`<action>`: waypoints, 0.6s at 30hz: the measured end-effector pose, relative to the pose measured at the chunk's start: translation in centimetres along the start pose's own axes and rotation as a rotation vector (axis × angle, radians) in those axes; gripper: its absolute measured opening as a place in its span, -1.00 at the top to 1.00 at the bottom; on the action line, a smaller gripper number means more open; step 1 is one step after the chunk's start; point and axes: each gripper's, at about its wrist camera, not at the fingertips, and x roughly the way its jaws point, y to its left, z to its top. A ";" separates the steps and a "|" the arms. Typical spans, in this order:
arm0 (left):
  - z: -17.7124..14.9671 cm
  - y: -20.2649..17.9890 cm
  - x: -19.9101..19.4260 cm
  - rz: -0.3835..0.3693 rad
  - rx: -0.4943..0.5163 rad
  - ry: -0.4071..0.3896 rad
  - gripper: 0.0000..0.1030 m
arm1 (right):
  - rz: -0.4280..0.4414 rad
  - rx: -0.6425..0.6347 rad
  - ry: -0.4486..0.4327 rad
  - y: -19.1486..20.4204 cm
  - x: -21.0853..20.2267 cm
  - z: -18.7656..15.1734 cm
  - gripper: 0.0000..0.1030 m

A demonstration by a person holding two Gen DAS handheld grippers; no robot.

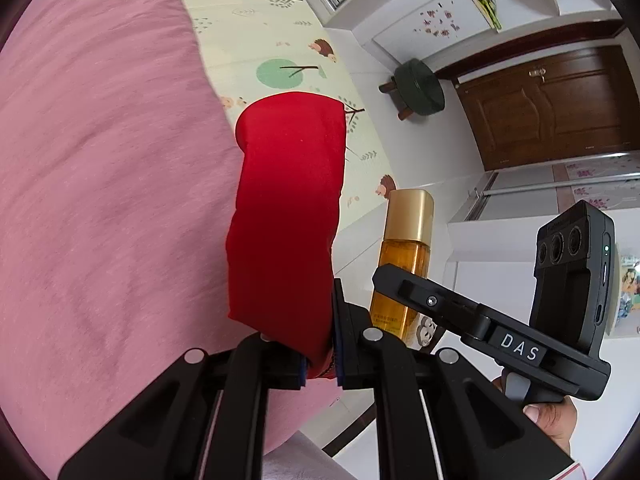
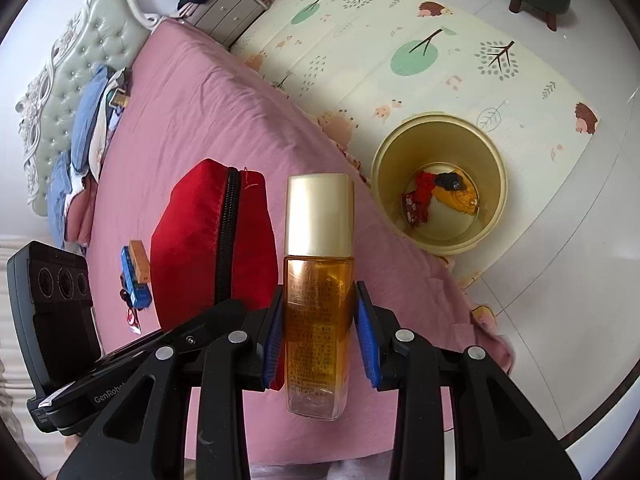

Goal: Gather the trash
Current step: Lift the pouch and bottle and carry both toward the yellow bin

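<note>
Trash first, nearest to me: amber bottle w/ gold cap [image 2: 319,280] sits upright between the blue pads of my right hand-held gripper [image 2: 320,330], jaws narrowed onto its body, so it's held, up off the bed. Left hand-held gripper [image 1: 320,354] is pinched as tight as it goes on the bottom edge of a red zip pouch [image 1: 286,216]; pouch hangs up and away from the fingers, zipper side visible in the right wrist view. The two sit just beside each other, pouch left of bottle, both over the pink bed [image 2: 192,120].

Next out, on the bedsheet: a small blue-and-orange item [image 2: 136,276] w/ a bit of red-white wrapper near it. Can't tell exactly what it is; looks like it could be more trash not yet collected.

Further, on the play mat [image 2: 440,32] at the bed's edge: yellow bin [image 2: 496,160], open top, already holding a red scrap, something orange and something dark. So some of the job is done.

My read: mid-task. Two pieces in hand, neither over the bin yet, both need carrying across to it and dropping. After that, prob the bits left on the bed. Clothes piled by the headboard [image 2: 68,80] don't look like part of this.
</note>
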 end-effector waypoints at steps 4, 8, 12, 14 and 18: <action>1.3 -1.2 1.3 0.011 0.026 0.020 0.82 | -0.004 0.024 -0.012 -1.6 -0.3 1.3 0.37; 2.9 -2.5 2.7 0.019 0.035 0.036 0.82 | -0.009 0.048 -0.021 -3.1 -0.4 2.6 0.37; 4.5 -3.5 3.9 0.020 0.050 0.055 0.82 | -0.016 0.075 -0.030 -4.5 -0.5 4.0 0.37; 5.2 -4.0 4.3 0.022 0.059 0.061 0.82 | -0.022 0.084 -0.033 -5.2 -0.5 4.8 0.37; 6.8 -5.4 5.5 0.020 0.092 0.077 0.82 | -0.032 0.094 -0.043 -6.0 -0.6 6.1 0.37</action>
